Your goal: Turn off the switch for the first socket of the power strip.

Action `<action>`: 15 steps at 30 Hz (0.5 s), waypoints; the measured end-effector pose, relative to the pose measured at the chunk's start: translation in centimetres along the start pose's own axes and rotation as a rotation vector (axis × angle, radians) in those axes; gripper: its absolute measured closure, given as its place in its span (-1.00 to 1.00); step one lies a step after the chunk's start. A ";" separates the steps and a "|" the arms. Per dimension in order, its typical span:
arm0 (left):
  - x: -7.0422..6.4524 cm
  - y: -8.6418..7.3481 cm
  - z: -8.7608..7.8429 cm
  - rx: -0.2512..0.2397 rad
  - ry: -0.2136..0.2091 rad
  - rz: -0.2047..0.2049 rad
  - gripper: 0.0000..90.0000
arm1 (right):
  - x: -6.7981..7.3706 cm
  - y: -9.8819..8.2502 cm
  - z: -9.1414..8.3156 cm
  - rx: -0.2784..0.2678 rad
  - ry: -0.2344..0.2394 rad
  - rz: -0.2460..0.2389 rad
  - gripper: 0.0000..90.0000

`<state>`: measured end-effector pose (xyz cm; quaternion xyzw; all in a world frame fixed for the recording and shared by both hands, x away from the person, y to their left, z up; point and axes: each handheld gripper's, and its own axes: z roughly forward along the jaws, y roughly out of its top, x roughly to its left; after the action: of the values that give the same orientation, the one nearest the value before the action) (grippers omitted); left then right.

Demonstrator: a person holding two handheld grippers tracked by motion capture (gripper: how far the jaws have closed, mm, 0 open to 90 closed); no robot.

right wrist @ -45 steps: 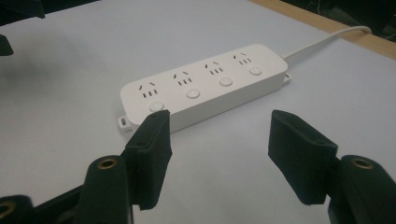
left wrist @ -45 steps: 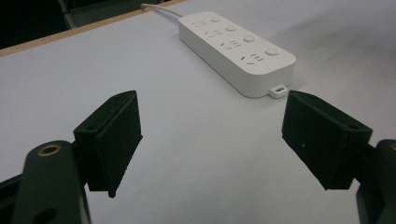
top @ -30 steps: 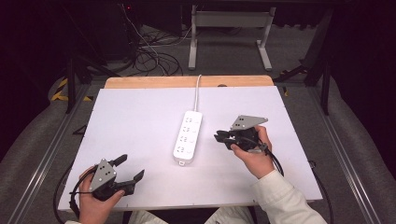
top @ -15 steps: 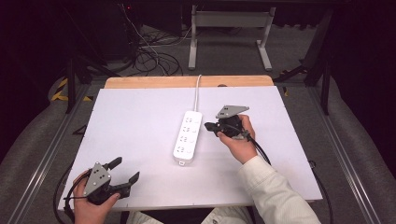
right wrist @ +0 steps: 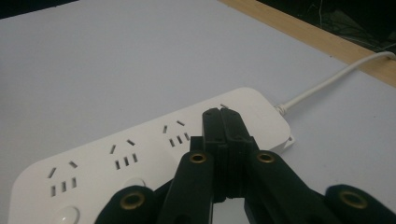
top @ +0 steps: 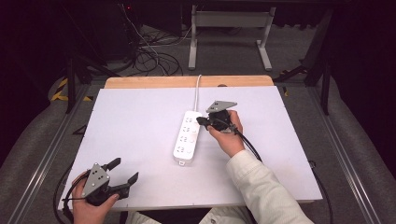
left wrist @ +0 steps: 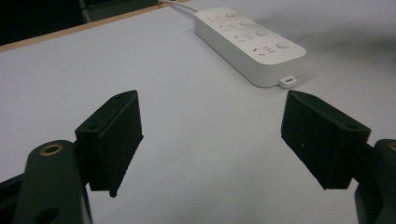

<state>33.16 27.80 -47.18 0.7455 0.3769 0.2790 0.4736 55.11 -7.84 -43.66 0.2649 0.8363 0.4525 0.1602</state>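
Over the power strip (top: 187, 136) far end, right gripper (top: 201, 120) moved in, fingers pressed together, left gripper (top: 125, 171) fingers wide.

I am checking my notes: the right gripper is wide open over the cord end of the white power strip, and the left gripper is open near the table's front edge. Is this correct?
Not quite: the right gripper is shut, jaws pressed together, as the right gripper view shows. It is over the cord end of the power strip; the left gripper is open.

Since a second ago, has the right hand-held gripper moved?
Yes. The right hand-held gripper went up-table and leftward, jaws shut, now over the cord end of the power strip, which stayed put.
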 end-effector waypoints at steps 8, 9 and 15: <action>0.0 0.0 0.0 -0.001 0.000 0.008 -0.54 | -0.5 -0.4 1.9 0.002 -0.019 0.023 1.00; 0.0 0.0 0.0 -0.001 -0.001 0.006 -0.54 | -0.6 -0.4 2.0 0.001 -0.024 0.022 1.00; 0.0 0.0 0.0 0.000 -0.005 0.002 -0.54 | -0.9 -0.5 2.7 0.007 -0.055 0.021 1.00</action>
<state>33.13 27.78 -47.18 0.7465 0.3749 0.2779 0.4743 57.03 -6.76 -45.56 0.2865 0.8302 0.4440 0.1773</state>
